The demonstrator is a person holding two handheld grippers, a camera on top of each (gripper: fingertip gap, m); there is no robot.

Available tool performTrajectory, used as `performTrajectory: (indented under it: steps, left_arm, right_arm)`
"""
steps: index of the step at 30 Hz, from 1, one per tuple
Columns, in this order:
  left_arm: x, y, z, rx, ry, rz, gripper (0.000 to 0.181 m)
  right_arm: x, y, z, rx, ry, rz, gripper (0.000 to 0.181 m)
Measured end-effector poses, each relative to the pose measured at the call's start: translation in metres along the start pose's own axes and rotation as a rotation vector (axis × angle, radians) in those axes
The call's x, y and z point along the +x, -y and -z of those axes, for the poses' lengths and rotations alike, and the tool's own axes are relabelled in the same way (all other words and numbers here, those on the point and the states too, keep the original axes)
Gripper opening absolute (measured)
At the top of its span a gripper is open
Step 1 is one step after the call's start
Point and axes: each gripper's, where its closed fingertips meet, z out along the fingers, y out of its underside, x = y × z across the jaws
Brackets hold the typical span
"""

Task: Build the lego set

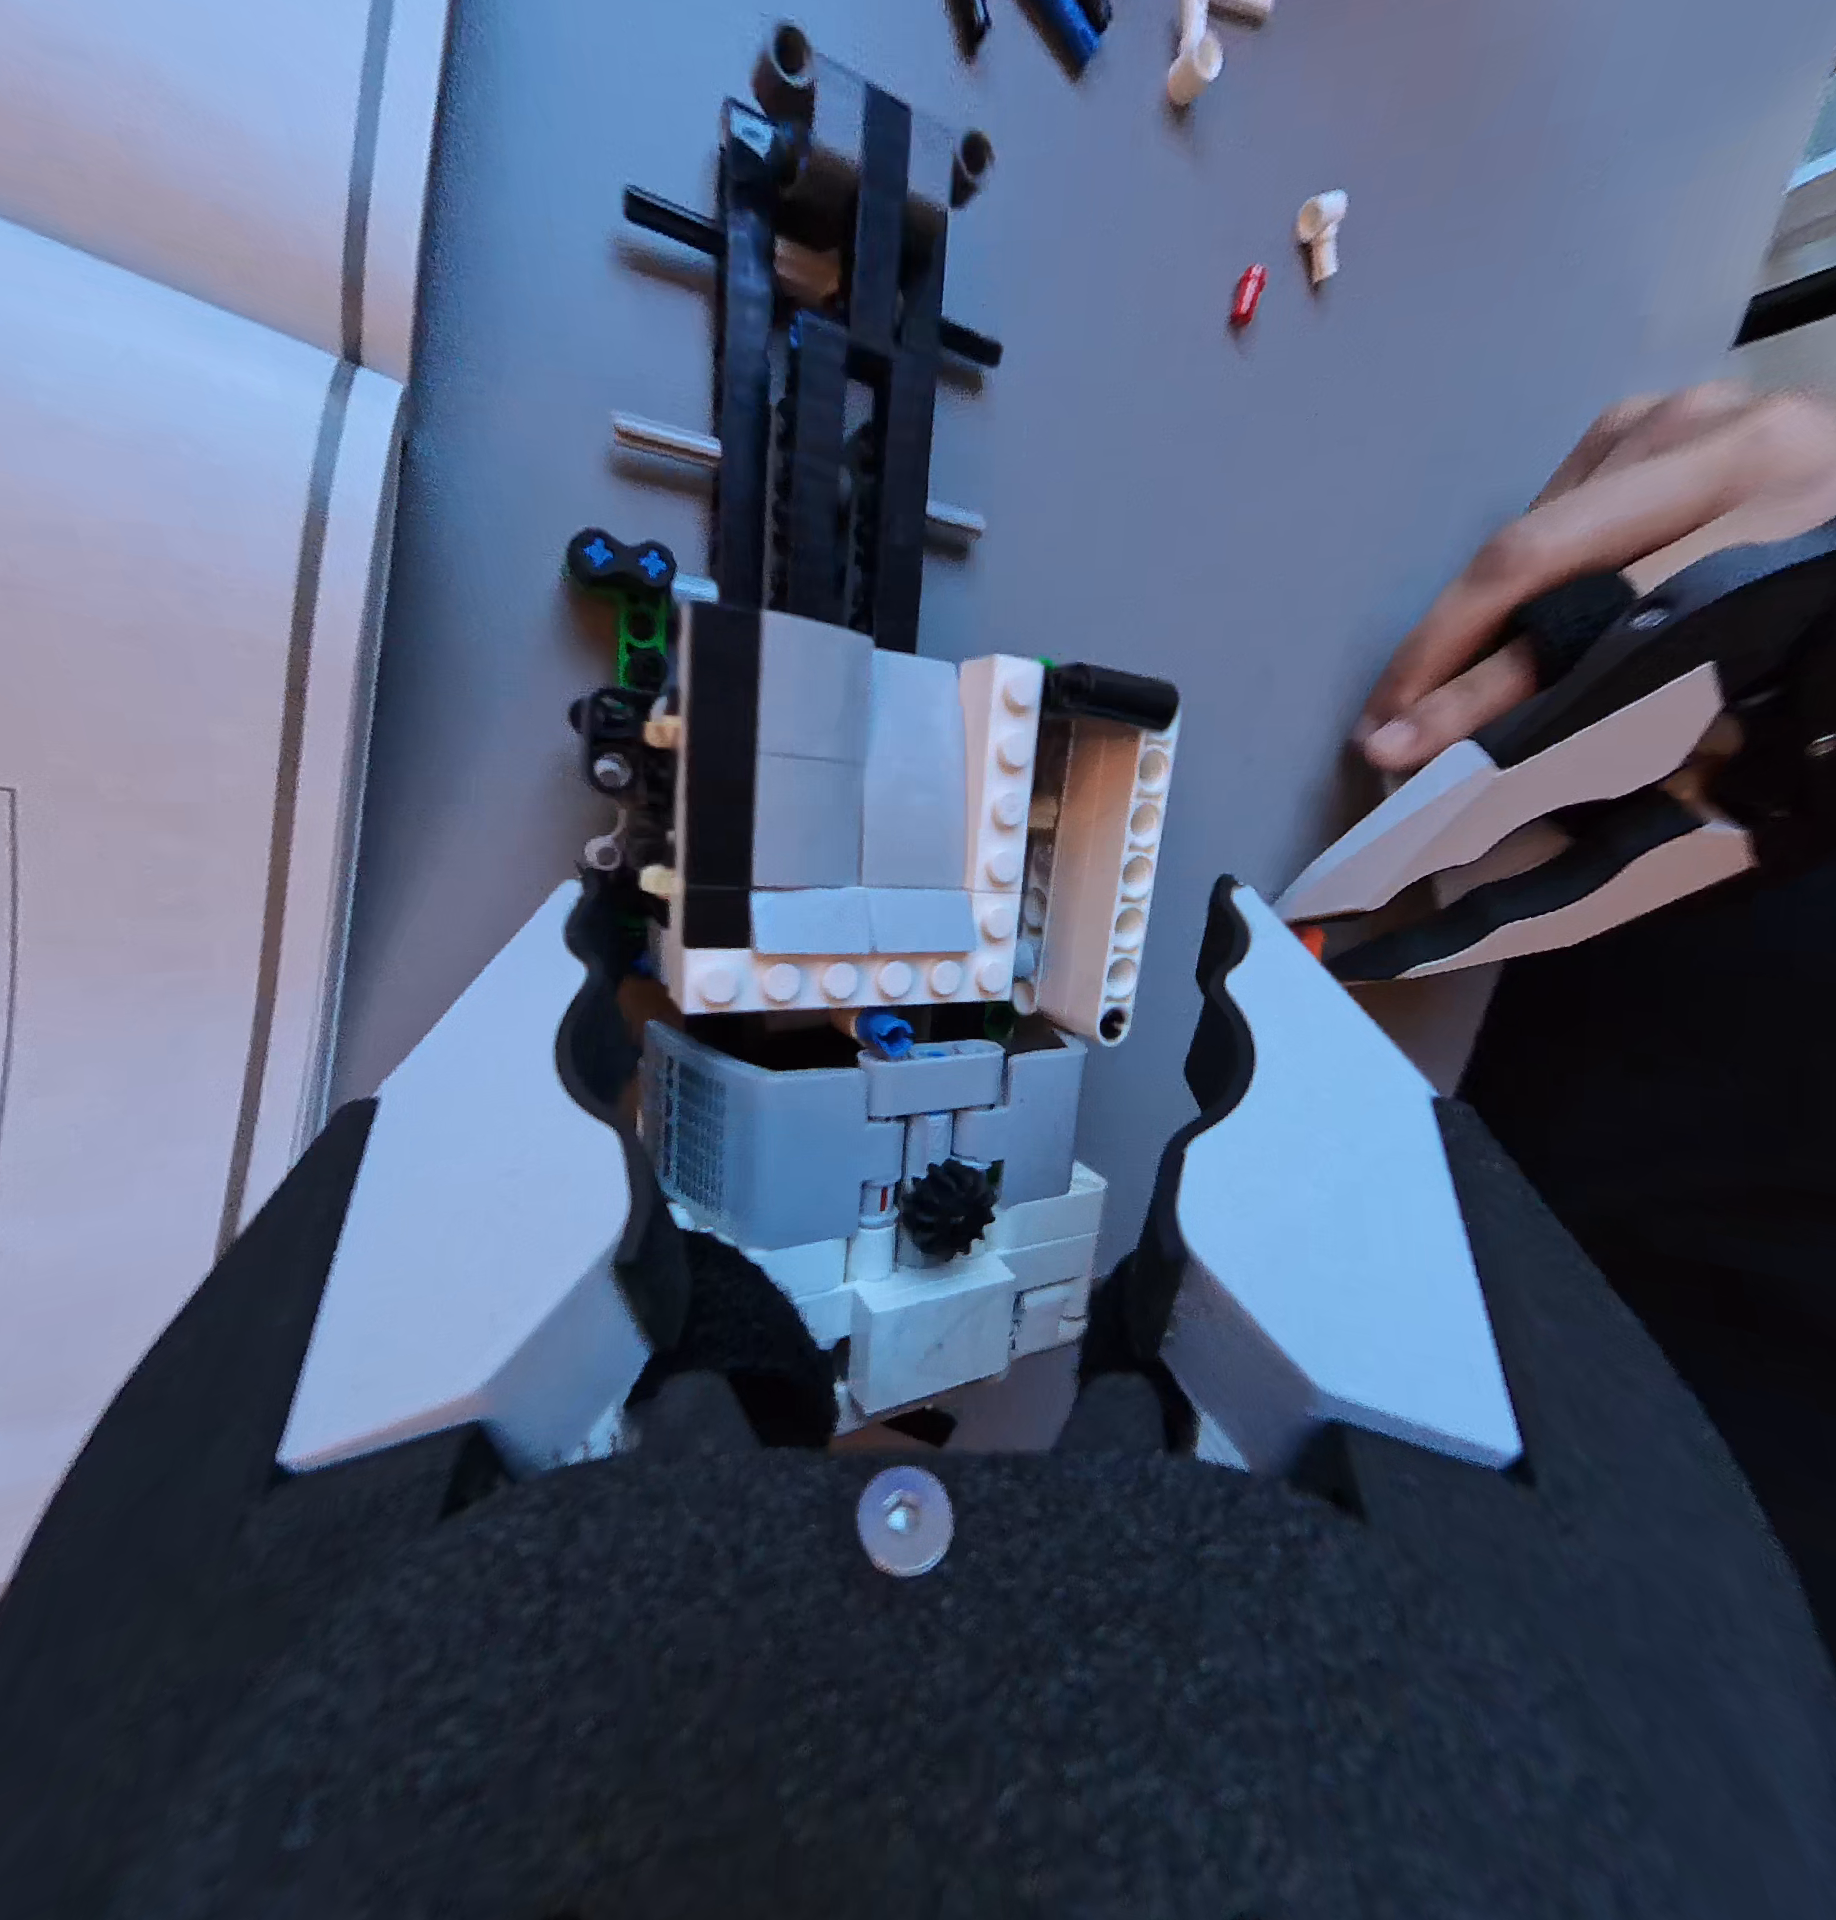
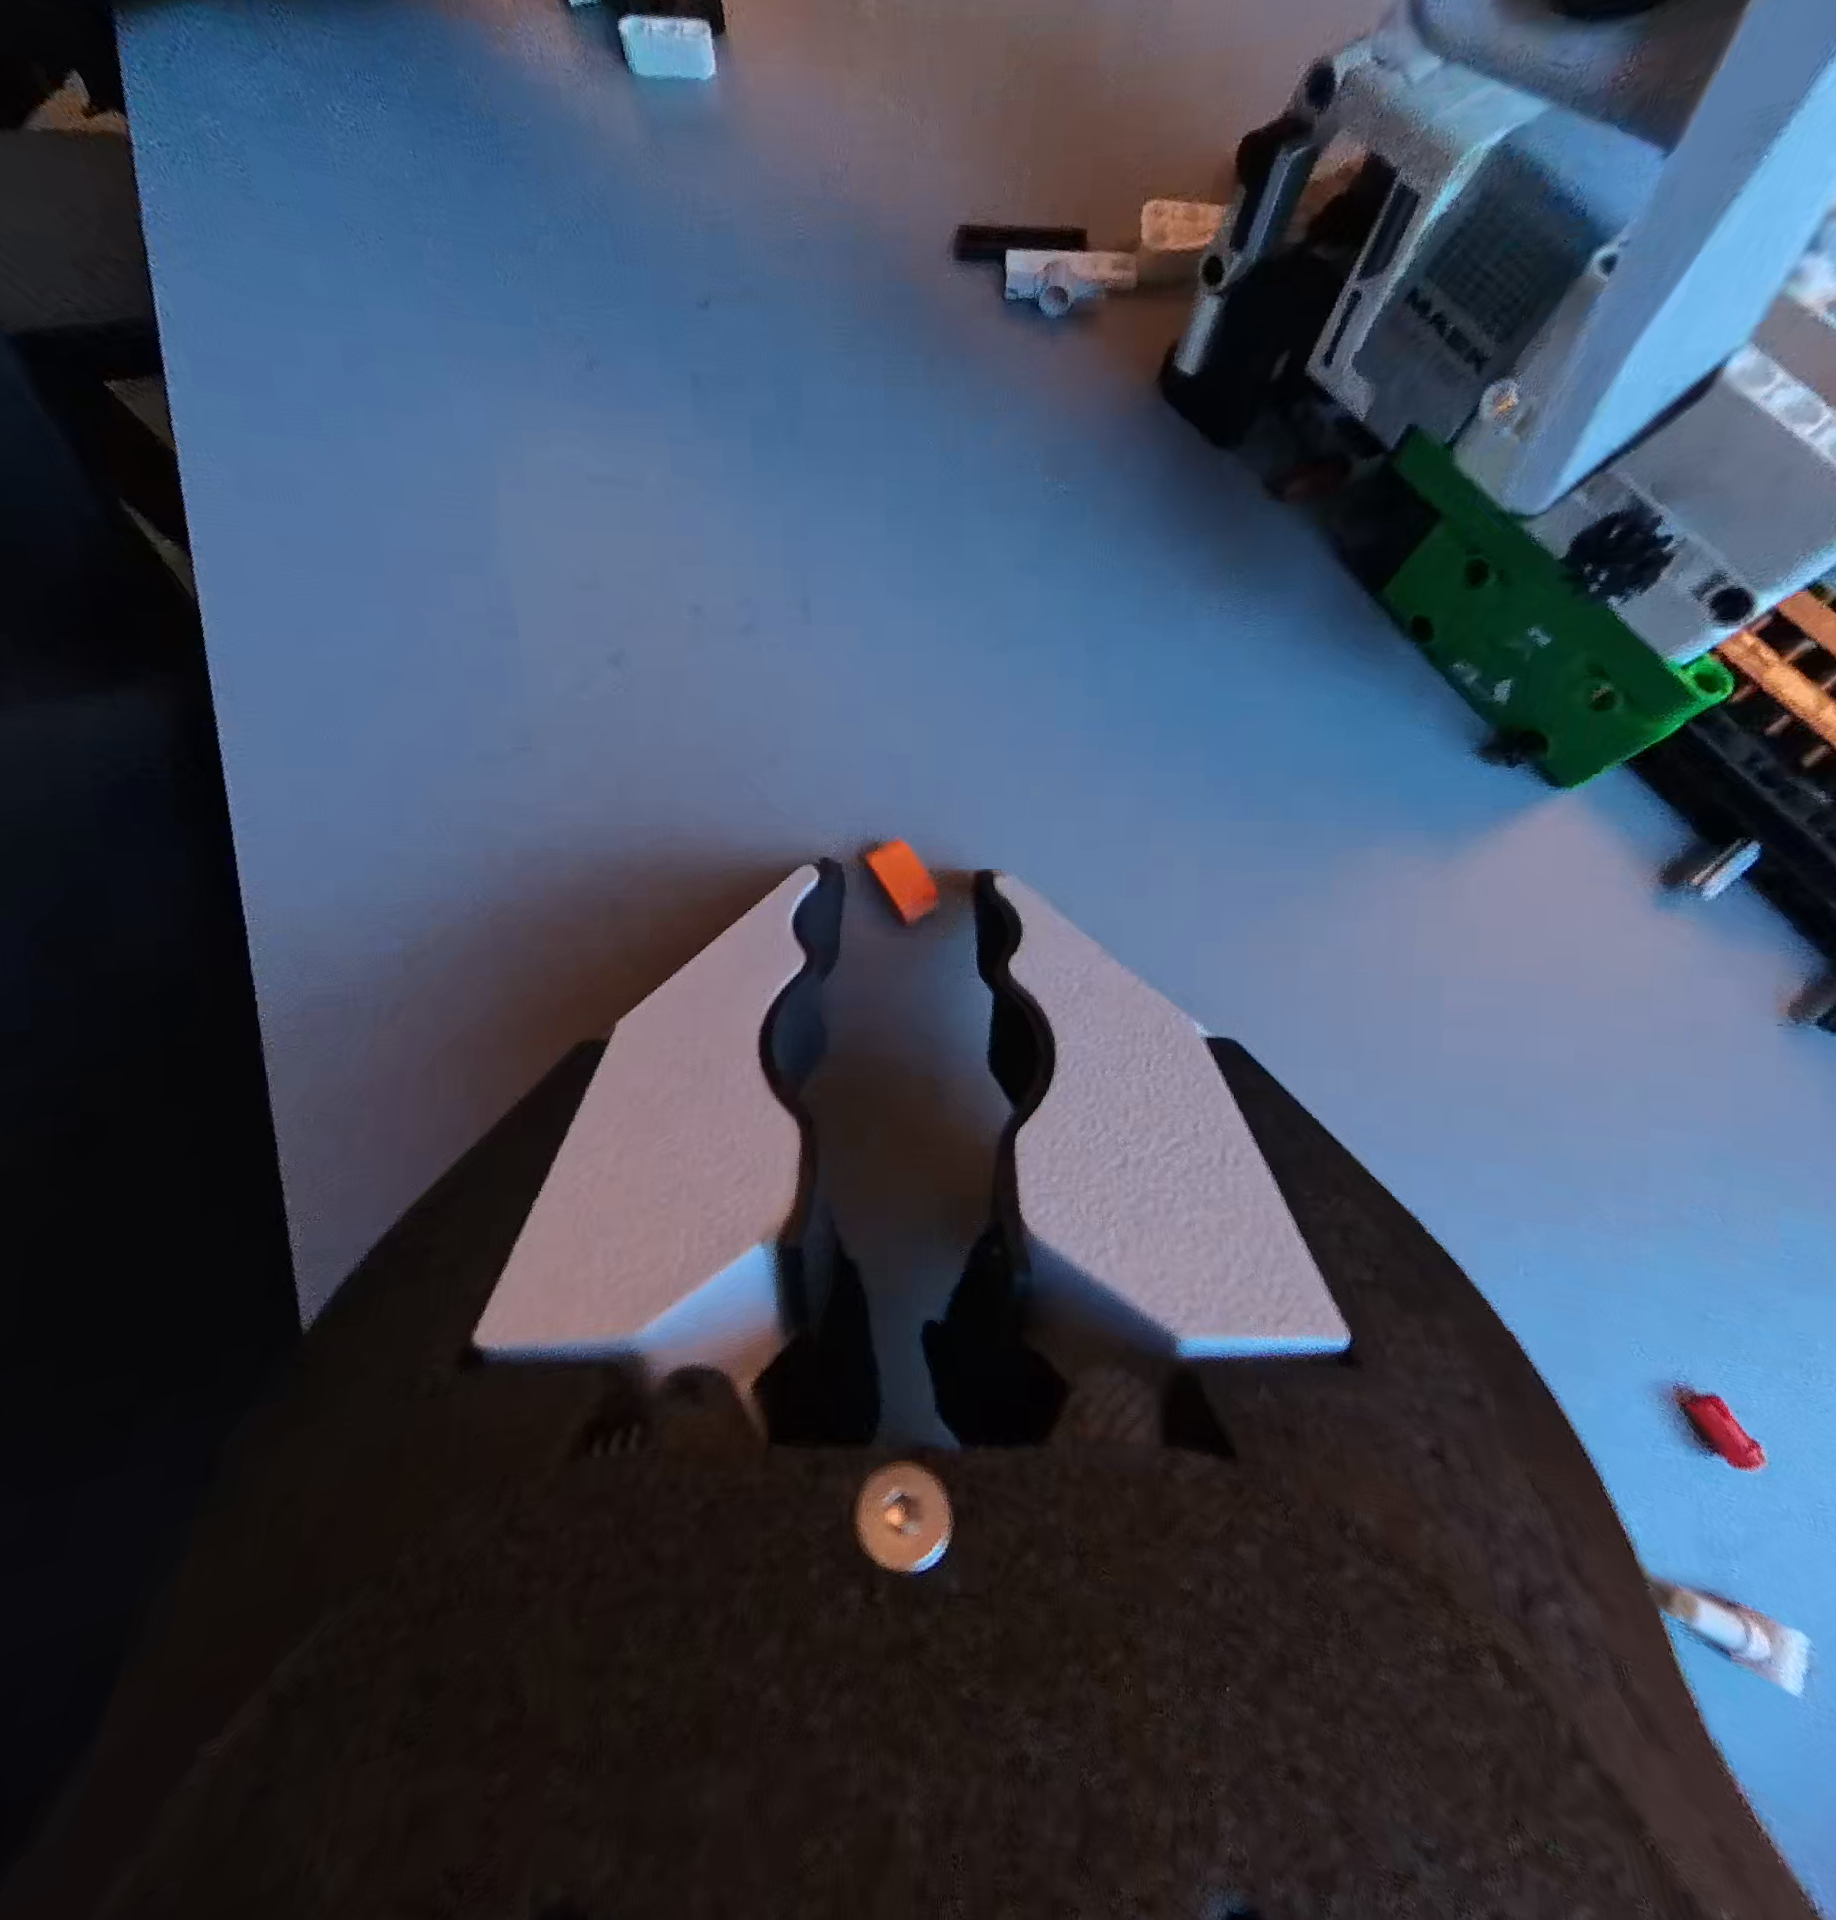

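A lego truck model (image 1: 852, 790), with a grey hood, white studded cab and long black frame, lies on the grey table (image 1: 1205, 499). My left gripper (image 1: 903, 894) has its jaws wide and closed around the model's front end. The model also shows in the right wrist view (image 2: 1496, 582), with a green plate on its side and a left finger (image 2: 1745, 260) over it. My right gripper (image 2: 906, 878) is open with its tips on the table. A small orange piece (image 2: 901, 883) lies loose between the tips. The right gripper (image 1: 1309, 935), held by a hand (image 1: 1620, 540), shows right of the model.
A red piece (image 1: 1247, 296) (image 2: 1721, 1432) and cream connectors (image 1: 1321, 234) lie beyond the model. White and black pieces (image 2: 1059, 265) lie near the hood, and a white brick (image 2: 668, 47) farther off. The table edge (image 2: 218, 727) runs along the left. Pale sheets (image 1: 114, 727) lie left of the model.
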Motion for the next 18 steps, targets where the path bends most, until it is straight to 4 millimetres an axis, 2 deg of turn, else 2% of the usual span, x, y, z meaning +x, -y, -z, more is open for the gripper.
performTrajectory:
  steps: [3, 6, 11, 14, 18]
  left_arm:
    - [0.002, 0.003, 0.004, 0.037, -0.066, 0.022, 0.11]
    - [0.0, 0.006, 0.01, 0.079, -0.121, 0.024, 0.106]
    - [-0.009, 0.003, 0.02, 0.108, -0.12, -0.057, 0.115]
    - [-0.016, 0.004, 0.036, 0.135, -0.066, -0.091, 0.119]
    - [-0.011, 0.009, 0.075, 0.189, 0.12, -0.185, 0.102]
  right_arm:
    - [-0.003, 0.002, -0.003, -0.004, -0.005, 0.015, 0.022]
    - [-0.01, 0.004, -0.006, -0.005, 0.002, 0.044, 0.007]
    - [-0.014, 0.004, -0.005, -0.005, 0.03, 0.031, 0.007]
    - [0.001, 0.002, -0.002, -0.002, -0.03, 0.004, 0.007]
    - [0.031, 0.018, 0.013, 0.111, -0.154, -0.067, 0.007]
